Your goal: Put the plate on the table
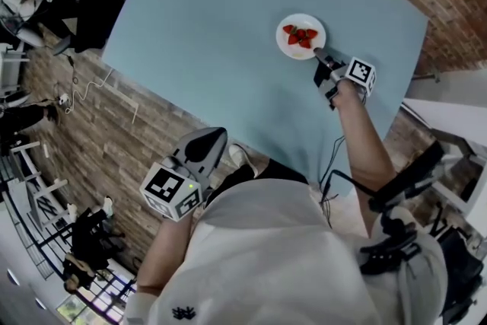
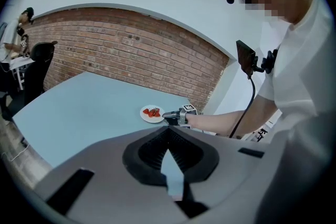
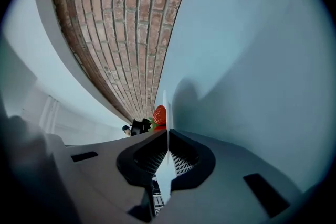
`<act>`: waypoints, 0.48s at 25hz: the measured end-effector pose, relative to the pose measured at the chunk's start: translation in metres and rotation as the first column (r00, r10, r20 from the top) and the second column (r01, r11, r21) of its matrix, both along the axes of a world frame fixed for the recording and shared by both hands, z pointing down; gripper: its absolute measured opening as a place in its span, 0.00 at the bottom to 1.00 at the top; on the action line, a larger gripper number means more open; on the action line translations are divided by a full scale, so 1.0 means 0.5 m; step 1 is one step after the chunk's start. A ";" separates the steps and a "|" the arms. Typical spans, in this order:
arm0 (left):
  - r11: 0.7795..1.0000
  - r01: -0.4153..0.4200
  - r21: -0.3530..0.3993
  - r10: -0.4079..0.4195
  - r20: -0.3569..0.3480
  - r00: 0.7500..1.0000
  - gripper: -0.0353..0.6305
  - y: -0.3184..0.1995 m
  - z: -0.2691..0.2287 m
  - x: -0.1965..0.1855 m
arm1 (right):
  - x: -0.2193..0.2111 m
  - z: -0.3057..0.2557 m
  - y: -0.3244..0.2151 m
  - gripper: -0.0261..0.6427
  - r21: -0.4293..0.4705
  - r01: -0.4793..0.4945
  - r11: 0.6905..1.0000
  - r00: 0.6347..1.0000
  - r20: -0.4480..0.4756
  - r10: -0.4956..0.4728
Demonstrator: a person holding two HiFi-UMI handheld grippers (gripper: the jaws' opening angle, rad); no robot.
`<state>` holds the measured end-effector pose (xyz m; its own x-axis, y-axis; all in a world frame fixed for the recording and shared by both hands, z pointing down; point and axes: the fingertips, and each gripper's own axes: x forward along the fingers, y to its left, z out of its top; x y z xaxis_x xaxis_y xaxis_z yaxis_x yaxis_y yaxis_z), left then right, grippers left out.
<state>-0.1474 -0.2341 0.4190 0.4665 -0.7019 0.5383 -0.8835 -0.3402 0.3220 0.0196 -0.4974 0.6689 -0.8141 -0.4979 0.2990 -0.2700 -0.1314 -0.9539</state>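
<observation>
Now right gripper (image 1: 318,54) clamps plate (image 1: 298,19) rim.

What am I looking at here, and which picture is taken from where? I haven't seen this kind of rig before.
There is no robot here: a person holds a two-jaw gripper in each hand. One picture comes from a camera on the person's head, looking steeply down. The other two come from cameras riding on the grippers, each looking along its own jaws. Over the light blue table is a white plate of strawberries. The right gripper is shut on the plate's rim. I cannot tell whether the plate rests on the table. The left gripper is shut and empty, held close to the person's body, just off the table's edge.
</observation>
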 end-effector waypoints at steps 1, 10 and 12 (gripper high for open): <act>1.000 0.004 -0.002 -0.004 -0.004 1.000 0.05 -0.001 0.002 0.001 | 0.000 0.006 -0.002 0.06 -0.006 0.004 1.000 1.000 -0.012 -0.004; 1.000 0.008 -0.018 -0.008 -0.030 1.000 0.05 -0.017 -0.003 0.005 | 0.007 0.031 -0.014 0.07 -0.031 -0.033 0.999 0.992 -0.125 0.028; 1.000 0.003 -0.012 -0.003 -0.033 0.999 0.05 -0.015 -0.001 0.008 | 0.007 0.025 -0.014 0.14 -0.029 -0.033 0.999 0.986 -0.164 0.028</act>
<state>-0.1433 -0.2418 0.4187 0.4819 -0.6970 0.5310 -0.8734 -0.3336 0.3548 0.0230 -0.5046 0.6817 -0.7375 -0.5100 0.4428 -0.4172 -0.1716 -0.8925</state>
